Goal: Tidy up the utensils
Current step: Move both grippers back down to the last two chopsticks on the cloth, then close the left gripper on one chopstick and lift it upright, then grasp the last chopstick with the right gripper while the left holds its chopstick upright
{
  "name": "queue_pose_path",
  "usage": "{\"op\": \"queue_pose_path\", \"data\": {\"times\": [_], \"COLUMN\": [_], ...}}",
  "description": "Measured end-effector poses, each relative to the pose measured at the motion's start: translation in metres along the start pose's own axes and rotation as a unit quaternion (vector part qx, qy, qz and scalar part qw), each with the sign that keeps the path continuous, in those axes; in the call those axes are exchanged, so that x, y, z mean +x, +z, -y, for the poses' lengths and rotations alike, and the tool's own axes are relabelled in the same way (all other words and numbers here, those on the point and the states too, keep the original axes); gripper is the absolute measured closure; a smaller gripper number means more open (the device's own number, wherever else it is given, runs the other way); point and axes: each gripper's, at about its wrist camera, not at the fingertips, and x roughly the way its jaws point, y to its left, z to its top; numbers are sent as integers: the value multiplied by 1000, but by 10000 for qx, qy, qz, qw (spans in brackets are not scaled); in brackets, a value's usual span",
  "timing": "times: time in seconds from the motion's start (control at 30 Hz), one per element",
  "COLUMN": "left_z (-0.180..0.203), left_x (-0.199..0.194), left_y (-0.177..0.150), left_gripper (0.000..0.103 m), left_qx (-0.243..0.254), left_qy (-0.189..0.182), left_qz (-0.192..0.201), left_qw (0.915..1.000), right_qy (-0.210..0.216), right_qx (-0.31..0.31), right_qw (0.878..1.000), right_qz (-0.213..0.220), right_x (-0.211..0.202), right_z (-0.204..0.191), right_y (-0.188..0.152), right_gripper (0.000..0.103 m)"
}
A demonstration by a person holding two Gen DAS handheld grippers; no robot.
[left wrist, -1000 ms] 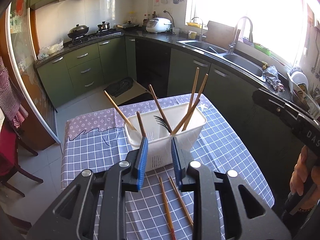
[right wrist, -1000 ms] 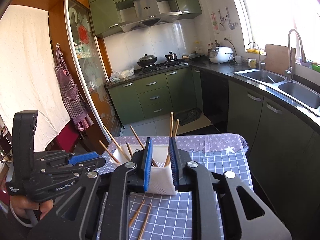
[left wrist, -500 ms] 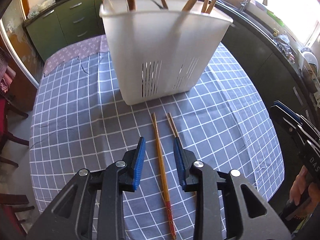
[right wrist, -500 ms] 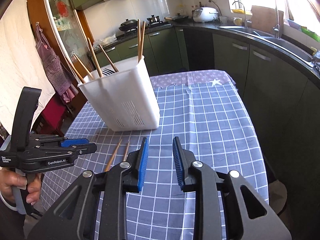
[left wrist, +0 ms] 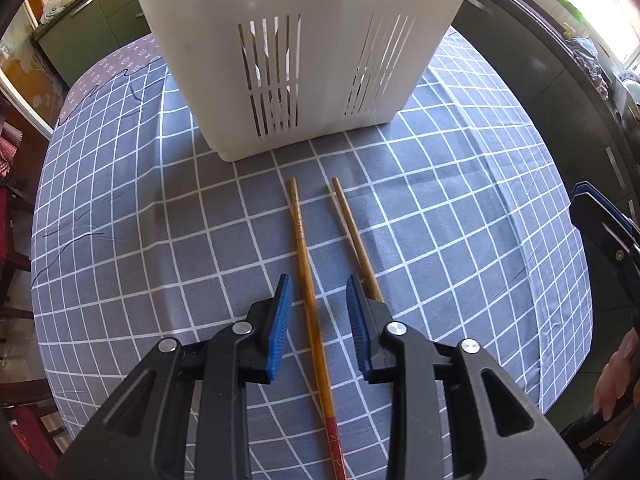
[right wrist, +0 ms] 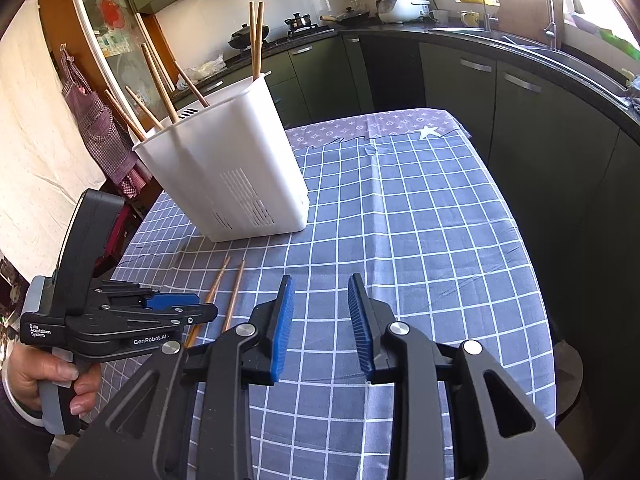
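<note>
Two wooden chopsticks lie side by side on the checked tablecloth (left wrist: pixel 120 200) in front of a white slotted utensil holder (left wrist: pixel 304 40). The left chopstick (left wrist: pixel 306 264) runs between the open fingers of my left gripper (left wrist: pixel 318 282), which sits low over it. The right chopstick (left wrist: pixel 352 232) passes under the right finger. In the right wrist view the holder (right wrist: pixel 228 176) contains several upright chopsticks (right wrist: pixel 256 36), and both loose chopsticks (right wrist: pixel 224 292) lie by the left gripper (right wrist: pixel 200 312). My right gripper (right wrist: pixel 320 284) is open and empty above the cloth.
The table's right edge drops toward dark green kitchen cabinets (right wrist: pixel 520 92) and a counter with a sink (right wrist: pixel 552 40). A red chair (left wrist: pixel 12 216) stands at the table's left. The right gripper's body (left wrist: pixel 604 232) shows at the right edge.
My left gripper has dropped lower and moved forward over the two loose chopsticks, so one now lies between its fingers. My right gripper has moved slightly lower and closer to the table.
</note>
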Motion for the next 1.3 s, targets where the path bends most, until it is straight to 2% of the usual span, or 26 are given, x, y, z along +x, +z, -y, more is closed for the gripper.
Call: {"op": "queue_pose_path", "data": {"times": [0.23,0.43,0.73,0.8,1.03,1.3], "left_z": [9,0,-27,-30,-35,-34], "left_x": [12,5,-61,-77,-113,-131], "left_y": [4,3,-6,-11,-24,-32], "left_gripper": [95,97,97,97,97,97], "left_qx": [45,10,-77,-81,-57,-36], "left_qy": [150,68,-82,-98,-198,-230], "left_qz": [-35,46,789,967,1449,1737], "left_qw": [9999,10000,9968,9952,9892,9845], "right_qy": [32,43,81,98,30,-227], "right_qx": [23,-27,-220,-307,-820,-1353], "right_qw": [10000,10000,9996,9992,9943,9835], "right_qz": [2,-17,-181,-240,-684,-1179], "right_x": [0,0,11,15,46,96], "right_z": [-1,-6,-24,-31,-68,-108], "right_y": [1,1,3,3,-3,-14], "right_gripper": [75,75,72,66,64,64]}}
